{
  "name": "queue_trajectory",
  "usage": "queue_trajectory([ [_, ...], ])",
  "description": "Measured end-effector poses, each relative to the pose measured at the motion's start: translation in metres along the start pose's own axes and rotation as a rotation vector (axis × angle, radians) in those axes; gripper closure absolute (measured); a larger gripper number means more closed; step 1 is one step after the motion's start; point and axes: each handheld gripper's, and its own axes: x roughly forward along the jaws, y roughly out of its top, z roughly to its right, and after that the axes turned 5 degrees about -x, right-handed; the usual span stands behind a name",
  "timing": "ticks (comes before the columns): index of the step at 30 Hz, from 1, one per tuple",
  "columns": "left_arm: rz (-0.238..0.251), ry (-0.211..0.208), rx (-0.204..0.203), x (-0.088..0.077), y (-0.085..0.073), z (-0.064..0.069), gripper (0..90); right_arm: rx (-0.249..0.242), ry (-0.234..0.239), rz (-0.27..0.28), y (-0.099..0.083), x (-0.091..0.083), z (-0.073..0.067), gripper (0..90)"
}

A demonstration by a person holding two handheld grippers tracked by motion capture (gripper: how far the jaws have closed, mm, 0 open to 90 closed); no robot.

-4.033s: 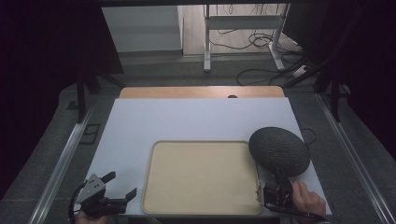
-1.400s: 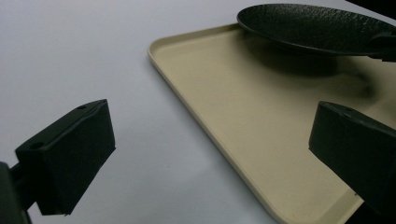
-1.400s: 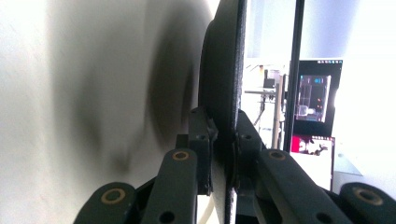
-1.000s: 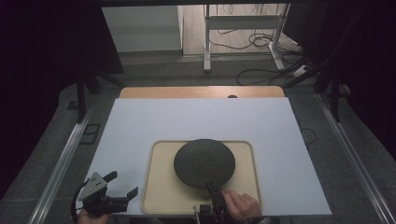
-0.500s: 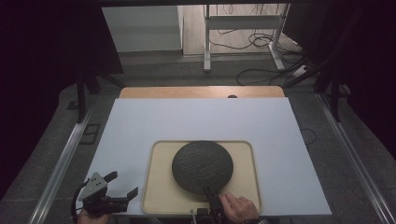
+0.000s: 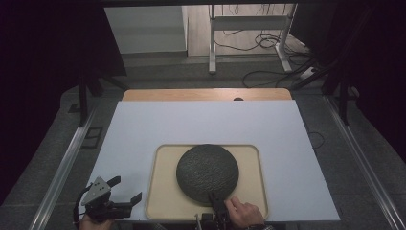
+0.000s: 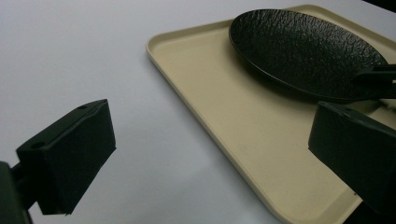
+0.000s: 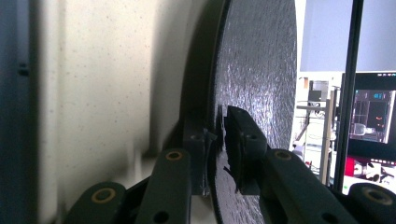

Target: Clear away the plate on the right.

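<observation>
A round black plate (image 6: 207,172) has a rough, pebbled surface with a faint sheen. The beige tray (image 7: 219,112) under it looks like smooth, matt plastic, finely speckled up close. The white table cover (image 6: 201,122) is smooth and matt. The gripper jaws look like matt black plastic, with brass-coloured pins.

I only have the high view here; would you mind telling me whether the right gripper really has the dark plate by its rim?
Observer: Yes. In the right gripper view, the right gripper is closed on the near rim of the black plate, one jaw on each face.
Operator: Thank you. Is the plate lying flat on the tray?
Observer: Not quite. The left gripper view shows the plate tilted, its gripped side held above the beige tray.
Operator: And the left gripper?
Observer: The left gripper is open, holding nothing, above the tray's edge.
</observation>
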Motion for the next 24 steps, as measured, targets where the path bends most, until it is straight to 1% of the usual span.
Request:
queue_trajectory([
  [1,-0.002,0.000,0.001,0.000,0.000,0.000,0.3,0.017,0.004,-0.005,0.000,-0.001,0.000,74.4],
  [2,-0.003,0.000,0.003,0.000,0.000,0.000,0.3,0.016,-0.005,-0.031,0.000,-0.003,0.002,71.3],
  [3,-0.003,0.000,0.003,0.000,0.000,0.000,0.3,0.016,-0.005,-0.031,0.000,-0.003,0.002,71.3],
  [4,-0.002,0.001,0.003,0.000,0.000,0.000,0.3,0.014,-0.007,-0.021,0.000,-0.003,0.004,68.8],
  [5,-0.002,0.001,0.003,0.000,0.000,0.000,0.3,0.014,-0.007,-0.021,0.000,-0.003,0.004,68.8],
  [6,-0.001,0.001,0.001,0.000,0.000,0.000,0.4,0.027,0.001,-0.008,0.000,-0.005,0.006,65.6],
  [7,-0.001,0.001,0.002,0.000,0.000,0.000,0.4,0.034,0.012,0.012,-0.001,-0.005,0.006,64.7],
  [8,-0.001,0.001,0.002,0.000,0.000,0.000,0.4,0.034,0.012,0.012,-0.001,-0.005,0.006,64.7],
  [9,0.000,0.002,0.003,0.000,0.000,0.001,0.4,0.021,-0.011,-0.028,0.001,-0.009,0.005,64.3],
  [10,0.000,0.002,0.003,0.000,0.000,0.001,0.4,0.021,-0.011,-0.028,0.001,-0.009,0.005,64.3],
  [11,-0.001,0.002,0.004,0.000,0.000,0.001,0.4,0.015,-0.025,-0.022,0.001,-0.011,0.004,63.8],
  [15,-0.002,0.003,0.010,0.000,0.000,0.001,0.4,0.028,-0.026,-0.023,-0.001,-0.014,0.004,61.2],
  [18,-0.002,0.003,0.010,0.000,0.000,0.001,0.4,0.026,-0.020,-0.021,-0.002,-0.015,0.004,60.8],
  [19,-0.001,0.003,0.009,0.000,0.000,0.001,0.4,0.034,-0.017,-0.016,-0.003,-0.017,0.004,60.6],
  [22,0.000,0.003,0.010,0.000,0.000,0.001,0.4,0.032,-0.020,-0.017,-0.005,-0.019,0.004,60.6],
  [23,0.002,0.003,0.013,-0.001,0.000,0.001,0.4,0.048,-0.006,-0.012,-0.006,-0.021,0.006,60.1],
  [24,0.003,0.003,0.012,-0.001,0.000,0.001,0.4,0.057,-0.006,-0.009,-0.006,-0.022,0.006,60.0],
])
